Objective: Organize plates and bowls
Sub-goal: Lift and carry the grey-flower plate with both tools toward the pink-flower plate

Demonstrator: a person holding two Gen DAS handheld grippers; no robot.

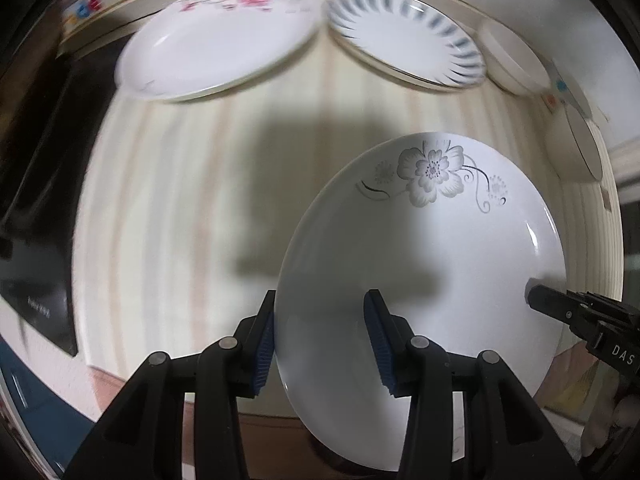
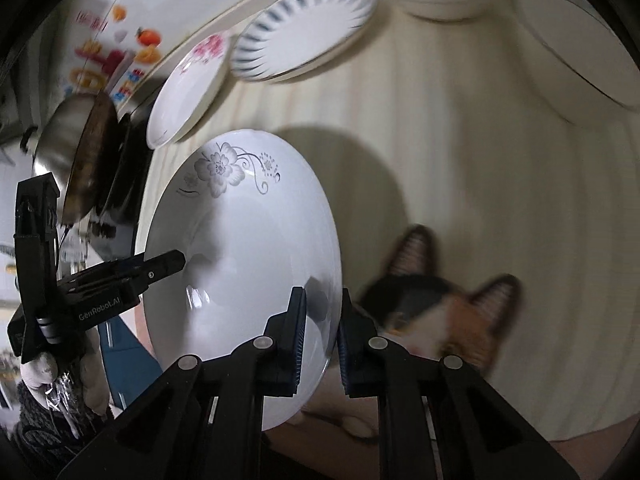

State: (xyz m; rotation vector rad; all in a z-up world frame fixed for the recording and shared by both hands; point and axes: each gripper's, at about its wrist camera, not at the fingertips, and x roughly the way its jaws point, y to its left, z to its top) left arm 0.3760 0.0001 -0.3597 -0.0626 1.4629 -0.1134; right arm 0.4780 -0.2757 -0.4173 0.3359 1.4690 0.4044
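A white plate with a grey flower print [image 1: 440, 240] is held between both grippers above the striped table [image 1: 180, 200]. My left gripper [image 1: 322, 340] is shut on its near-left rim, one pad under the edge and one on the inner face. My right gripper [image 2: 322, 340] is shut on the opposite rim of the same plate [image 2: 240, 248]. Each gripper shows in the other's view: the right gripper [image 1: 534, 296] at the plate's right edge, the left gripper [image 2: 176, 258] at its left edge. The plate casts a shadow on the table below.
At the back of the table lie a pink-flower plate [image 1: 216, 36], a blue-striped plate [image 1: 404, 36], stacked white bowls [image 1: 516, 64] and another plate [image 1: 580, 136]. A calico cat's head [image 2: 440, 312] is close to the right gripper. A steel pot [image 2: 76, 152] stands on a black stove [image 1: 36, 200] at the left.
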